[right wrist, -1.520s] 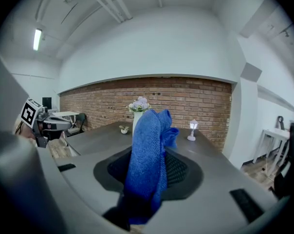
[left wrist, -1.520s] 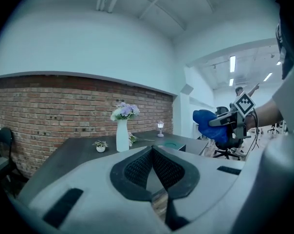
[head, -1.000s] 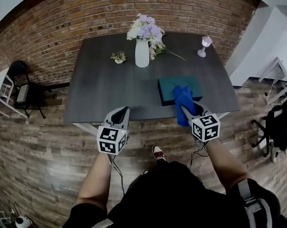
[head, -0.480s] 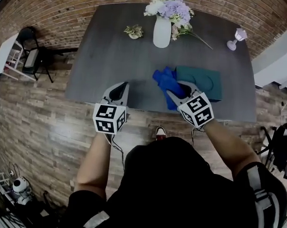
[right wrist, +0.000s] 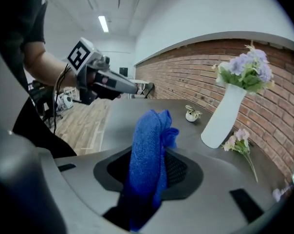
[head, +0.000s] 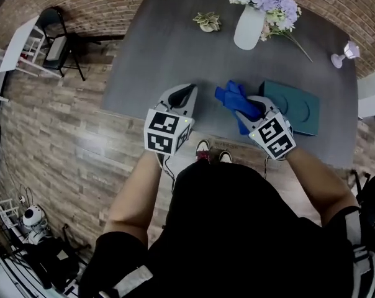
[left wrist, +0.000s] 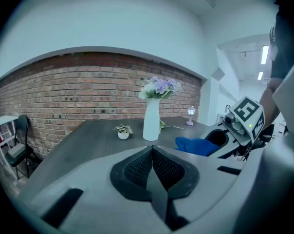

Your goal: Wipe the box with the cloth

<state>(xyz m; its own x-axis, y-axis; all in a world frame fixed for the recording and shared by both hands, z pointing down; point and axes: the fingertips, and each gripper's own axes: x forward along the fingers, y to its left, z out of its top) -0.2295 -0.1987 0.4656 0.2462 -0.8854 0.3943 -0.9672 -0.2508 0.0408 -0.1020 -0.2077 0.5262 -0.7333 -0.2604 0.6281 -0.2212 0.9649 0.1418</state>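
A teal box [head: 297, 106] lies flat near the table's front right. My right gripper [head: 246, 107] is shut on a blue cloth [head: 232, 96], which bunches up just left of the box, above the dark tabletop. In the right gripper view the cloth [right wrist: 148, 145] hangs pinched between the jaws and spills forward over them. My left gripper [head: 187, 92] hovers over the table's front edge, shut with nothing in it; its jaws meet in the left gripper view [left wrist: 152, 153]. That view also shows the cloth [left wrist: 198, 146] and the right gripper [left wrist: 240, 125] at the right. The box is hidden in both gripper views.
A white vase of flowers [head: 249, 27], a small potted plant [head: 207, 22] and a small lamp [head: 344, 53] stand at the back of the dark table [head: 156, 54]. A black chair [head: 54, 36] stands by the brick wall at left. Wooden floor lies below the table's front edge.
The right gripper has carried the cloth leftward, from on top of the box to just beyond its left edge. The left gripper has stayed shut near the table's front edge.
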